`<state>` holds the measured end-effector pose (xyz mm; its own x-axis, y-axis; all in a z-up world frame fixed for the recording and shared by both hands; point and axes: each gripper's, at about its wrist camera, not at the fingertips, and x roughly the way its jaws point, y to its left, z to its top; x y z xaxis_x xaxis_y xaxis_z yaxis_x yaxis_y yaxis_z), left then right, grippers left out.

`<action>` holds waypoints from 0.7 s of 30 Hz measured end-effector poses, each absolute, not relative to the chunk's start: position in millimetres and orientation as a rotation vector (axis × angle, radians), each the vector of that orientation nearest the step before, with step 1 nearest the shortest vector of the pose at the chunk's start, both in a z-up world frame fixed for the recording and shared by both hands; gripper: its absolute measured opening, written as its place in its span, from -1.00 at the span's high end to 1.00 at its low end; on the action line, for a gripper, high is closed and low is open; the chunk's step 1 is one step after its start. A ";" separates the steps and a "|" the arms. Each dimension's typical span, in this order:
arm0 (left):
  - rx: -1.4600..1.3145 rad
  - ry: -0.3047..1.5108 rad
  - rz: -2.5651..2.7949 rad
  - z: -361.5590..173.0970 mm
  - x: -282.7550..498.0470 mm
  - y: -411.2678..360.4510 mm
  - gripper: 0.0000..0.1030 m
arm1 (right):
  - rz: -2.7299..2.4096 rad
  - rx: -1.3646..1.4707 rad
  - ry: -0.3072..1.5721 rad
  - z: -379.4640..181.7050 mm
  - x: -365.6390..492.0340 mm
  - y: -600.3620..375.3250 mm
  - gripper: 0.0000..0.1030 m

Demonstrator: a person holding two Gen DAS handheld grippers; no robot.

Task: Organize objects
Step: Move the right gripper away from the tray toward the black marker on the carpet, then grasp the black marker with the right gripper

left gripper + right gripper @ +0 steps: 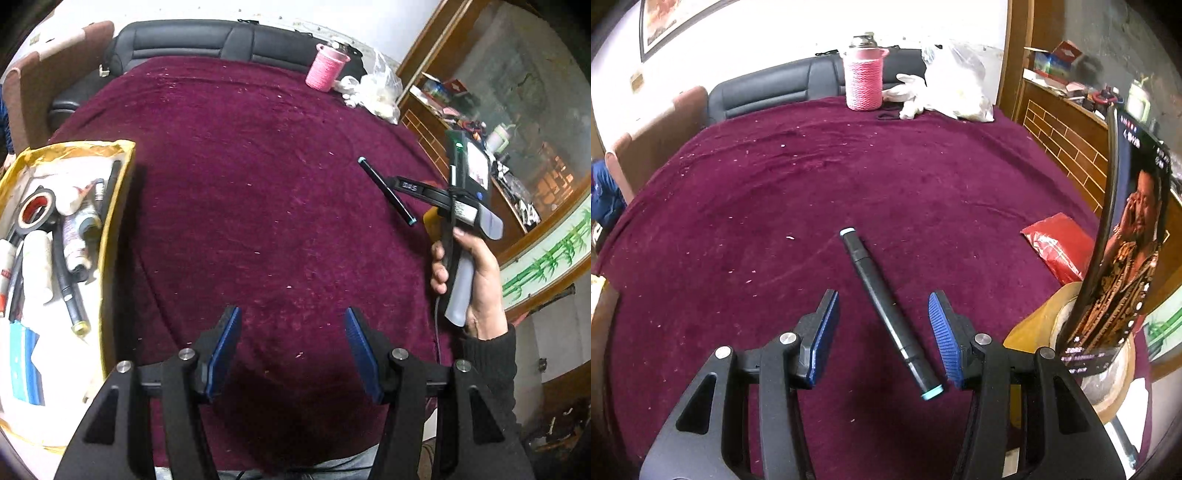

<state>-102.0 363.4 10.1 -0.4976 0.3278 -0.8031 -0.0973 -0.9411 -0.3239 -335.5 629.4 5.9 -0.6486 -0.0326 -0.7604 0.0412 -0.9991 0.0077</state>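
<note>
A black marker pen with light-blue ends (886,314) lies on the maroon cloth of the table (812,184), between the open fingers of my right gripper (882,332), which is not touching it. In the left wrist view the pen (386,190) lies at the right, and the right gripper device (461,206) is held by a hand behind it. My left gripper (293,347) is open and empty over bare cloth. A yellow-rimmed box (122,166) at the left holds tape, tubes and pens.
A pink knitted bottle (863,79) and a white plastic bag (953,92) stand at the table's far edge. A red packet (1058,243) and a phone propped in a tape roll (1123,266) sit at the right. A black sofa (207,40) is beyond.
</note>
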 end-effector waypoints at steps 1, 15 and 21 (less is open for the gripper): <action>-1.419 -0.337 2.499 10.3 -104.5 366.3 -0.13 | -2.817 1.321 0.001 0.4 -337.5 631.0 0.04; -1.479 -0.313 2.468 3.8 -126.6 405.0 -0.13 | -2.740 1.383 -0.008 -24.9 -336.7 620.5 0.25; -1.521 -0.368 2.450 -4.7 -134.9 404.7 -0.13 | -2.670 1.364 0.016 -23.5 -323.7 606.2 0.73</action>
